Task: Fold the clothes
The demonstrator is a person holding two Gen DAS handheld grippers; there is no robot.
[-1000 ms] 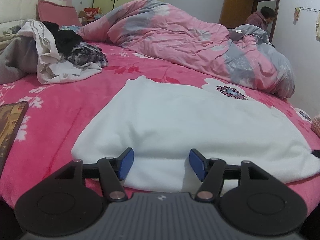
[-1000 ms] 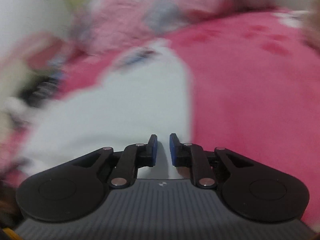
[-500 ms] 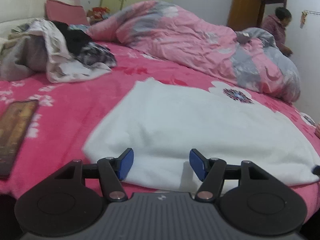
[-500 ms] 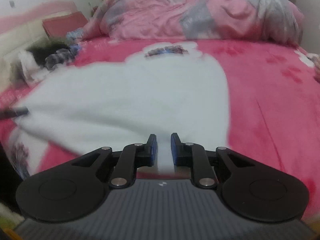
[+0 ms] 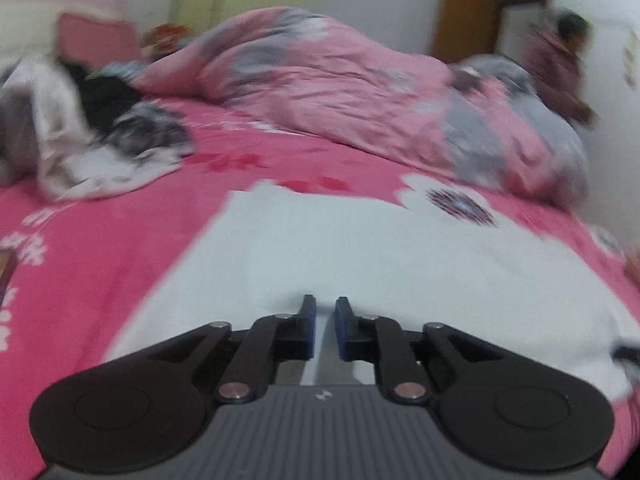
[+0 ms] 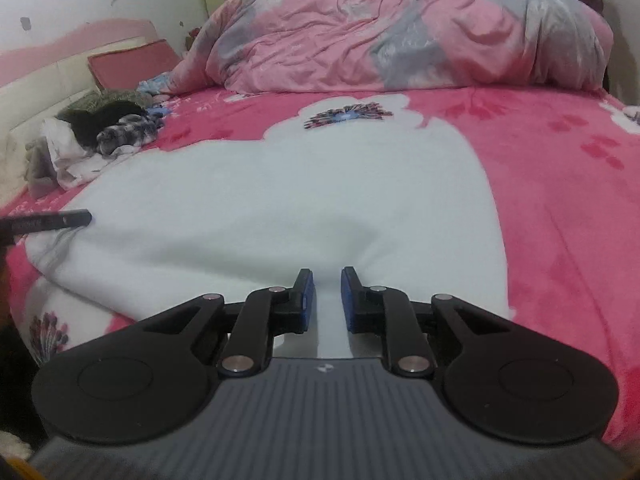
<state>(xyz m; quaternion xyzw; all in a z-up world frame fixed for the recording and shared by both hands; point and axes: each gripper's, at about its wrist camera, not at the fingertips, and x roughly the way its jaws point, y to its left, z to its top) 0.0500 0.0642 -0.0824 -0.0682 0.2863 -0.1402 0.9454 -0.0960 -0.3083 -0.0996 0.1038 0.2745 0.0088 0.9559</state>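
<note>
The white fleece garment (image 6: 280,200) lies spread on the pink bed (image 6: 560,200). It looks soft, light and floppy; its near edge is the place to pinch. Both the left hand-held gripper (image 5: 325,324) and right hand-held gripper (image 6: 327,300) pinch that edge. The left view is blurry, and sleeves or collar are hidden.

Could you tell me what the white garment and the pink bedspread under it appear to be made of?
The white garment looks like a soft fleece or thick knit: matte, with no sheen and rounded, puffy folds at its edge. The pink bedspread looks like plush fleece with a printed flower pattern: its surface is fuzzy and shows faint pile shading. Neither fibre can be confirmed from these views.
</note>
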